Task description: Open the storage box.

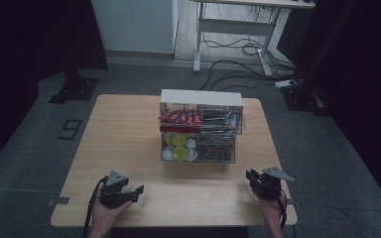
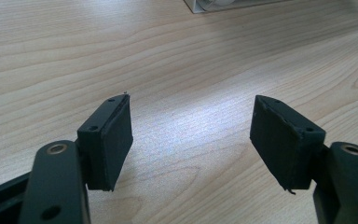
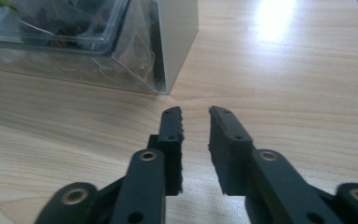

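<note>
We hold the left gripper (image 1: 138, 190) low over the pale wooden table (image 1: 124, 134) near its front left corner, its jaws spread wide with nothing between them. Our right gripper (image 1: 251, 175) sits near the front right edge, its jaws apart by only a narrow gap and also empty. At the table's middle stands a clear two-tier plastic organiser (image 1: 200, 127) with a white top, holding red sachets (image 1: 180, 117) above and yellow-green and white round capsules (image 1: 179, 148) below, well apart from both grippers.
</note>
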Demonstrator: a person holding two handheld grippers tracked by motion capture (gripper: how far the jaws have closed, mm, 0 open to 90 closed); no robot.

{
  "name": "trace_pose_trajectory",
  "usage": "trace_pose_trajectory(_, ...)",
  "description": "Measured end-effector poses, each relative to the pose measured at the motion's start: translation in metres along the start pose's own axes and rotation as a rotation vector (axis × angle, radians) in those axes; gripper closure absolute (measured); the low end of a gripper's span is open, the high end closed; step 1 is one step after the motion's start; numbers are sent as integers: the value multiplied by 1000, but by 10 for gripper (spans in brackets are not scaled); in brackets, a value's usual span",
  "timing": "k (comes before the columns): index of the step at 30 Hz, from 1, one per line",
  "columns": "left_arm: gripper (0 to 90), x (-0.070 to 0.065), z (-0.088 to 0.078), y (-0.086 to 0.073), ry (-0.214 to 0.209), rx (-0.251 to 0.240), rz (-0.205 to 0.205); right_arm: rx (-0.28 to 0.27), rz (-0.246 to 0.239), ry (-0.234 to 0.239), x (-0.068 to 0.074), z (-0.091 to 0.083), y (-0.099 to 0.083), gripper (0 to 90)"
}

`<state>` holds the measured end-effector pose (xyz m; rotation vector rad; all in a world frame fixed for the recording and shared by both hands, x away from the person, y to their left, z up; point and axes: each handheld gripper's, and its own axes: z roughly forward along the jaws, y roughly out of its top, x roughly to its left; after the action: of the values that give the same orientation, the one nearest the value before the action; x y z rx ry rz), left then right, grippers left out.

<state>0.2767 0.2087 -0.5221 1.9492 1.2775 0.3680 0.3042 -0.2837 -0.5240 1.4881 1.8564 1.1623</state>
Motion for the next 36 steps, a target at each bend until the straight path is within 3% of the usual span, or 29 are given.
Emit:
trace_pose_trajectory(8,298,-1,2,0,-1,10,3,-35,4,57,5,-6,5,879)
trace_pose_trajectory(22,297,-3,4,-1,-7,18,5,-109,11,101,10,-20,21,891)
trace_pose_trajectory(25,296,-1,2,-1,-44,12,-24,-121,15,115,13,-22,25,890)
trace_pose_trajectory(36,297,0,-1,0,-27,0,-22,-132,-16,151,28,-20,40,893)
